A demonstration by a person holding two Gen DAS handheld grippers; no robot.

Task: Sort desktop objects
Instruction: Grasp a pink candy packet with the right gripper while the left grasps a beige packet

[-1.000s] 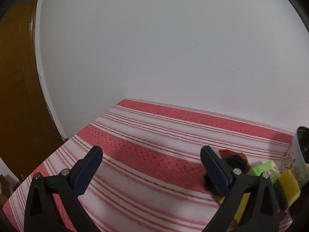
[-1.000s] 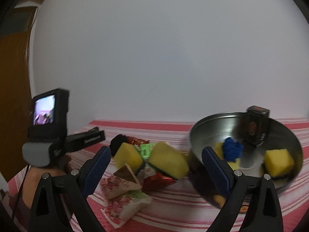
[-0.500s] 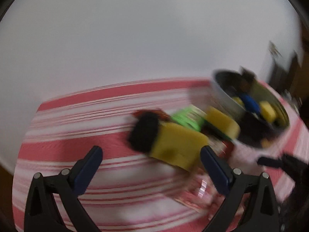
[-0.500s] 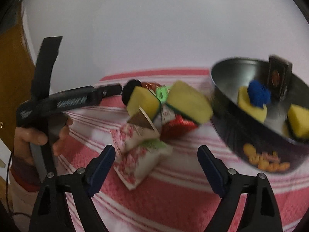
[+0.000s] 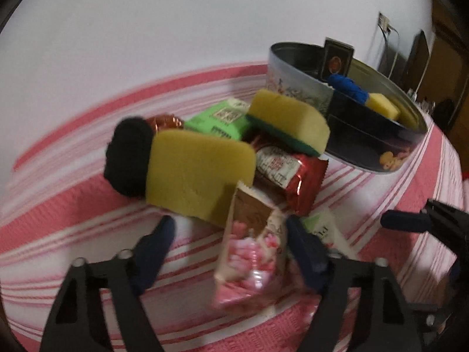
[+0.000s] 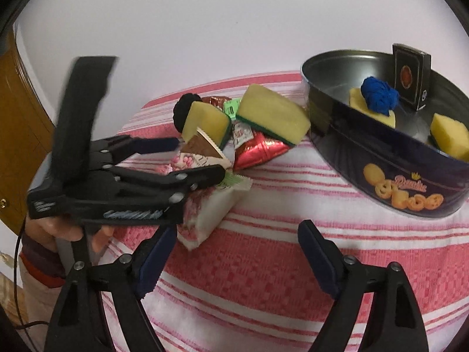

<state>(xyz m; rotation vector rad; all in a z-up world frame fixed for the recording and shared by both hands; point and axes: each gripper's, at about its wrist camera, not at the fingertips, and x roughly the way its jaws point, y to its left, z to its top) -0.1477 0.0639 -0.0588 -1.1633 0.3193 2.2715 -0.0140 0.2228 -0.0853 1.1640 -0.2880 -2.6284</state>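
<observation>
A pile lies on the pink-striped cloth (image 6: 263, 264): two yellow sponges (image 5: 199, 173) (image 5: 290, 120), a black yarn ball (image 5: 129, 158), a green packet (image 5: 219, 120), a red foil packet (image 5: 290, 173) and pink-and-white snack packets (image 5: 249, 252). My left gripper (image 5: 228, 228) is closing, with a pink packet standing between its fingers; the left pad is still apart from it. In the right wrist view the left gripper (image 6: 187, 161) reaches into the pile from the left. My right gripper (image 6: 237, 234) hovers low over bare cloth, jaws closing, nothing between them.
A round dark cookie tin (image 6: 381, 173) stands right of the pile, holding a blue yarn ball (image 6: 378, 96), yellow sponges (image 6: 451, 138) and a black card box (image 6: 410, 79). A person's hand (image 6: 58, 231) holds the left gripper. White wall behind, wooden door at left.
My left gripper swung from bare cloth over to the pile, dipped, and its jaws narrowed around the pink packet. My right gripper sank toward the cloth and narrowed a little.
</observation>
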